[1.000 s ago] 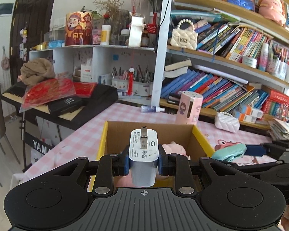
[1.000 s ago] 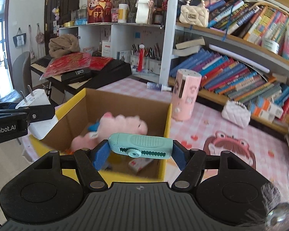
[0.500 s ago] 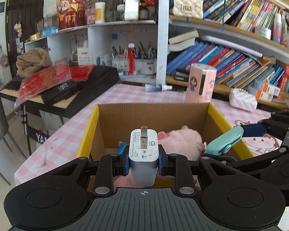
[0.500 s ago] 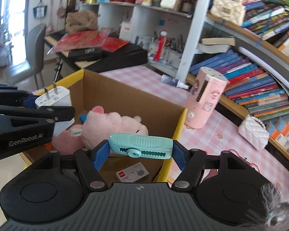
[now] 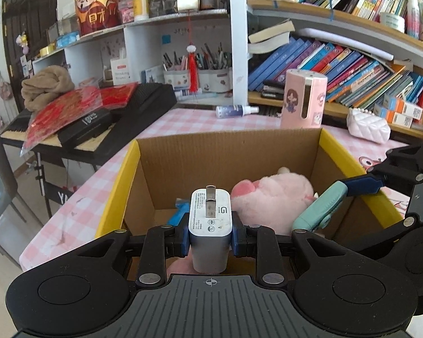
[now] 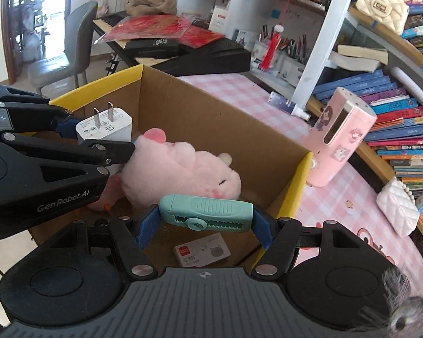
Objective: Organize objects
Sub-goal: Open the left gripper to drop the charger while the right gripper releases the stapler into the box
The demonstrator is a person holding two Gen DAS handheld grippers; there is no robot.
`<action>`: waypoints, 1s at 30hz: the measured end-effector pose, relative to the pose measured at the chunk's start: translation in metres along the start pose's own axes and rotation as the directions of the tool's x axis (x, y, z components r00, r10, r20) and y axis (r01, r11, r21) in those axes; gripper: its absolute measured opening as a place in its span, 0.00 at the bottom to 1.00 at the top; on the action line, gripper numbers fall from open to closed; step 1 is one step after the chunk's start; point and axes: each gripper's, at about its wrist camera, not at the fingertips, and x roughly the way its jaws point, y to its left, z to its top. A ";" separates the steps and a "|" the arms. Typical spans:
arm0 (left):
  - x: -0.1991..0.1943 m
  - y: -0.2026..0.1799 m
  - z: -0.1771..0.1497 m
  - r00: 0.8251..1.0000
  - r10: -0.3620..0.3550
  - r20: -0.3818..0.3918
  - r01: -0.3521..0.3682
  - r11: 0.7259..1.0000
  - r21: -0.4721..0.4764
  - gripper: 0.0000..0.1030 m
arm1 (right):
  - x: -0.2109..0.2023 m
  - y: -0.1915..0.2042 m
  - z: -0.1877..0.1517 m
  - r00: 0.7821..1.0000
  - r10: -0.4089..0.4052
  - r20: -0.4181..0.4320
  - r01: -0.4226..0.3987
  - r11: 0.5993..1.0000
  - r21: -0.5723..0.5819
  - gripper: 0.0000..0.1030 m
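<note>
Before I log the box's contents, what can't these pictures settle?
- Blue item in the box: left view, mostly behind the charger and left gripper.
- Box floor: largely covered by the pink plush in both views.
- Small card: right view, print too small; top hidden by the teal tool in the right gripper.
</note>
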 end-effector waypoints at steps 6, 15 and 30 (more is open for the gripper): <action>0.004 0.000 -0.004 1.000 0.017 -0.005 -0.017 1.000 0.010 0.25 | 0.008 0.000 0.004 0.997 0.062 -0.055 -0.064 0.997 -0.033 0.65; -0.012 0.000 -0.002 0.998 0.001 0.065 -0.001 1.000 0.003 0.42 | 0.016 0.006 0.007 0.986 0.094 -0.135 -0.107 0.990 -0.090 0.65; -0.066 0.004 0.001 0.977 0.006 0.213 -0.003 1.000 -0.015 0.89 | -0.013 0.006 0.005 0.998 0.042 -0.042 -0.043 0.999 -0.029 0.73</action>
